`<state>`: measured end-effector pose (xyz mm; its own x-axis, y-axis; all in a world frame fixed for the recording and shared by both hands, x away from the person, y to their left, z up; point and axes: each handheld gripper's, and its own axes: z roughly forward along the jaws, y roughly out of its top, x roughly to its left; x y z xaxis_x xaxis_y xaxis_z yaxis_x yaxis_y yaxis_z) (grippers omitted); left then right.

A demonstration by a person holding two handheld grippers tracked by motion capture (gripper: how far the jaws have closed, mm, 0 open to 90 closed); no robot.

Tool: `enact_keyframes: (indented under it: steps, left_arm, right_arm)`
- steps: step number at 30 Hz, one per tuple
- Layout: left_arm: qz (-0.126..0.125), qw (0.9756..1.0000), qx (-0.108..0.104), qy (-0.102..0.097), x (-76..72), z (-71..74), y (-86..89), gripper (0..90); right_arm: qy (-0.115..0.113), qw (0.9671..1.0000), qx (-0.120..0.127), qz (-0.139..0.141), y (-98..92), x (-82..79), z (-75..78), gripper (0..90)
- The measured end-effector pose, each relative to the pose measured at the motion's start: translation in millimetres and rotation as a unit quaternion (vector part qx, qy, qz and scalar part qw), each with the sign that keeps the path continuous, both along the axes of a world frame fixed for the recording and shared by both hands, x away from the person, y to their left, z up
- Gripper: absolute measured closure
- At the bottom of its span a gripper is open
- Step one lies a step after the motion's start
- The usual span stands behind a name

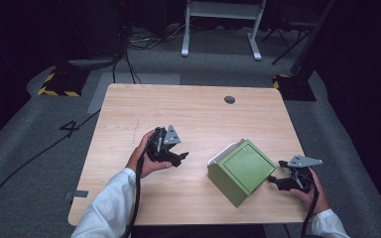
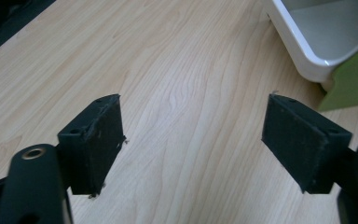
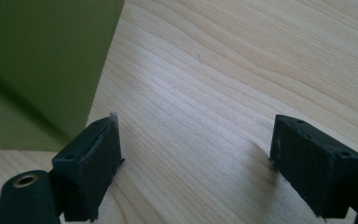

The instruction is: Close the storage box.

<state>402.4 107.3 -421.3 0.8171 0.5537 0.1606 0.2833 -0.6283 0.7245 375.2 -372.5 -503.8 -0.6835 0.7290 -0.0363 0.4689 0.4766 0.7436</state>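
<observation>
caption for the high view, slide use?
Green box on wooden table, flanked by open left claw and open right claw.

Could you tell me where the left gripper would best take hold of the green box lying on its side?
Probably the white rim at the box's open end, approached from the left gripper's side. That end faces it, and the thin lip should fit between its wide-open jaws, while the broad green faces look too wide.

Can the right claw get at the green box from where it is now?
Probably yes. The right claw sits just beside the green box, its jaws open, with bare table between them. In the right gripper view the box's green wall stands close by the near jaw, nothing in between.
</observation>
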Motion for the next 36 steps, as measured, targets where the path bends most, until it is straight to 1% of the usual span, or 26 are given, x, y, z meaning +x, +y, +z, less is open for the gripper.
enact_keyframes:
  steps: [1, 4, 6, 7, 10, 11, 14, 19, 22, 26, 29, 32, 33, 36]
  left_arm:
    - [0.001, 1.0, 0.002, -0.001, -1.4, -0.8, 3.0, 18.9]
    - [0.01, 0.9998, 0.016, -0.008, -5.0, -3.0, 12.3, 18.8]
    - [0.016, 0.9997, 0.017, -0.008, -7.0, -4.4, 19.1, 18.7]
    - [0.022, 0.9996, 0.014, -0.008, -8.9, -6.1, 24.8, 18.7]
    - [0.026, 0.9995, 0.016, -0.009, -10.5, -7.9, 29.5, 18.8]
    - [0.035, 0.9992, 0.021, -0.006, -13.5, -11.6, 37.0, 18.9]
    - [0.045, 0.9984, 0.035, -0.006, -17.4, -16.2, 45.6, 18.9]
    - [0.063, 0.997, 0.045, -0.003, -23.4, -23.5, 63.3, 18.9]
    - [0.071, 0.9958, 0.058, -0.001, -27.8, -28.3, 73.7, 18.9]
    - [0.088, 0.9943, 0.059, 0.004, -35.3, -38.3, 89.3, 19.0]
    - [0.1, 0.9929, 0.062, 0.014, -40.5, -46.3, 101.5, 19.0]
    - [0.11, 0.992, 0.056, 0.027, -44.5, -52.4, 111.5, 18.7]
    - [0.114, 0.9916, 0.056, 0.025, -45.9, -54.4, 114.3, 18.8]
    - [0.121, 0.9906, 0.051, 0.037, -49.4, -61.6, 121.9, 18.9]
  right_arm:
    - [0.0, 1.0, 0.0, 0.0, 0.0, 0.0, 0.0, 16.3]
    - [0.0, 1.0, 0.0, 0.0, 0.0, 0.0, 0.0, 16.3]
    - [0.0, 1.0, 0.0, 0.0, -0.1, 0.0, 0.1, 16.3]
    - [0.0, 1.0, 0.0, 0.0, 0.0, 0.0, 0.0, 16.3]
    - [0.0, 1.0, 0.0, 0.0, 0.0, 0.0, 0.0, 16.3]
    - [0.0, 1.0, 0.0, 0.0, 0.0, 0.0, 0.1, 16.3]
    - [0.0, 1.0, 0.0, 0.0, 0.0, 0.0, 0.1, 16.3]
    - [0.0, 1.0, 0.0, -0.001, -0.1, 0.0, 0.1, 16.3]
    - [0.001, 1.0, 0.0, -0.002, -0.2, -0.1, 0.1, 16.3]
    - [0.001, 1.0, 0.0, -0.002, -0.2, -0.1, 0.1, 16.2]
    - [0.001, 1.0, 0.0, -0.002, -0.2, -0.1, 0.1, 16.2]
    - [0.001, 1.0, 0.0, -0.002, -0.2, -0.1, 0.1, 16.3]
    - [0.001, 1.0, 0.0, -0.002, -0.2, 0.0, 0.0, 16.3]
    - [0.001, 1.0, 0.0, -0.002, -0.3, -0.1, 0.1, 16.3]
